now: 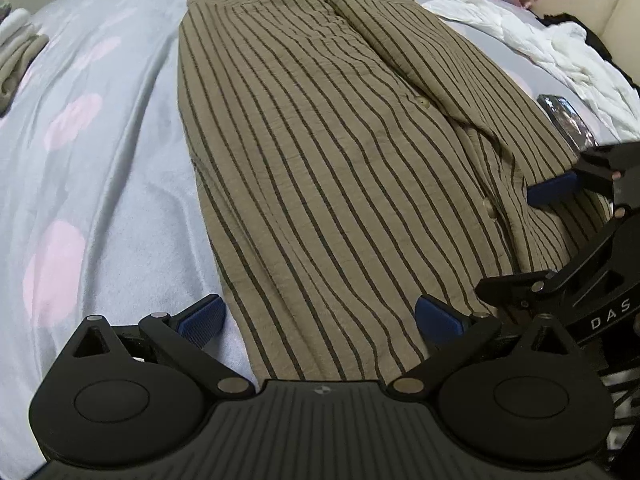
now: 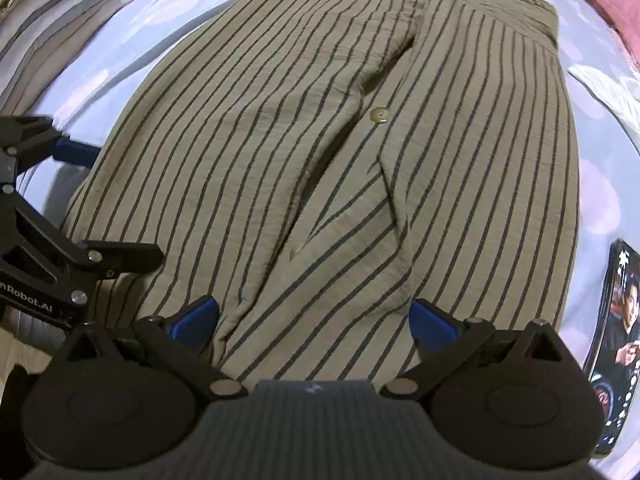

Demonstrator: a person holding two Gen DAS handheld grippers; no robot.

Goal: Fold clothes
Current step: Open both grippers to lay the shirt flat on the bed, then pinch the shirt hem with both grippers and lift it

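The striped shirt (image 1: 320,160) lies flat on the bed (image 1: 100,160) (phone (image 2: 616,340) at 3 o'clock), both left gripper (image 1: 320,316) and right gripper (image 2: 314,316) fingers spread over its hem.

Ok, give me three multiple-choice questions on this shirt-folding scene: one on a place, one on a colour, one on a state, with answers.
1. Where does the phone lie?
A. on the shirt
B. on the bedsheet beside the shirt
C. on the pink pillow

2. What colour is the striped shirt?
A. olive-brown with dark stripes
B. white with red stripes
C. plain black

3. How does the left claw stand?
A. shut on the shirt
B. open at the shirt's hem
C. shut on the phone

Answers:
1 B: the phone rests on the light bedsheet, off the shirt's right edge.
2 A: the cloth is olive-brown with dark lines.
3 B: its blue fingers sit wide apart, hem between them.
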